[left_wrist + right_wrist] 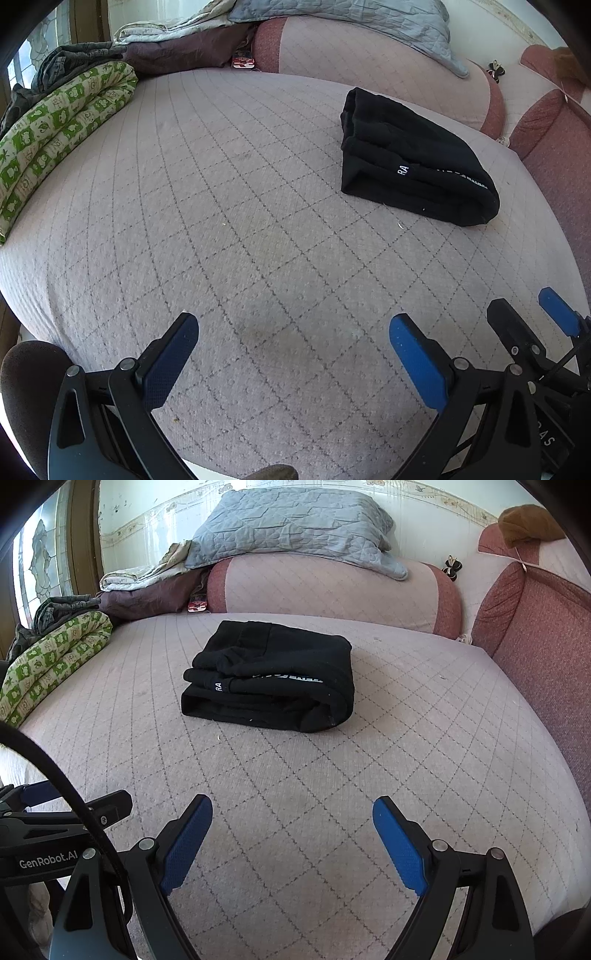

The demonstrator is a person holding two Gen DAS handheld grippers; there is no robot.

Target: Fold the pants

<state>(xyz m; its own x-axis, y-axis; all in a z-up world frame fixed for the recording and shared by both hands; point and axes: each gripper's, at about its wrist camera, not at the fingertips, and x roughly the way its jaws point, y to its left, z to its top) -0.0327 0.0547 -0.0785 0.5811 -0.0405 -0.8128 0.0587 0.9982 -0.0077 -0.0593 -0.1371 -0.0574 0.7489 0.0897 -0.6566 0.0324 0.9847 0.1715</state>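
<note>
The black pants (271,675) lie ahead of both grippers as a compact, stacked bundle on the quilted pink bed cover (332,794), with white lettering showing along 1 layer. From the right gripper (291,834) they sit straight ahead and well apart; from the left gripper (293,350) they sit ahead and to the right. Both tools have their blue pads spread wide, with nothing between them, and they hover side by side over bare cover.

Judging by the neat bundle, the folding looks finished or nearly so. If anything is left, it is squaring the front edge, where 1 layer bulges slightly, which would call for a reach forward and a light pinch.

Open cover surrounds the bundle on every side. Beyond it rises a pink bolster (332,587) carrying a blue quilted pillow (295,524); a red cushion (535,635) bounds the right, and a green-patterned folded quilt (59,125) lies far left.
</note>
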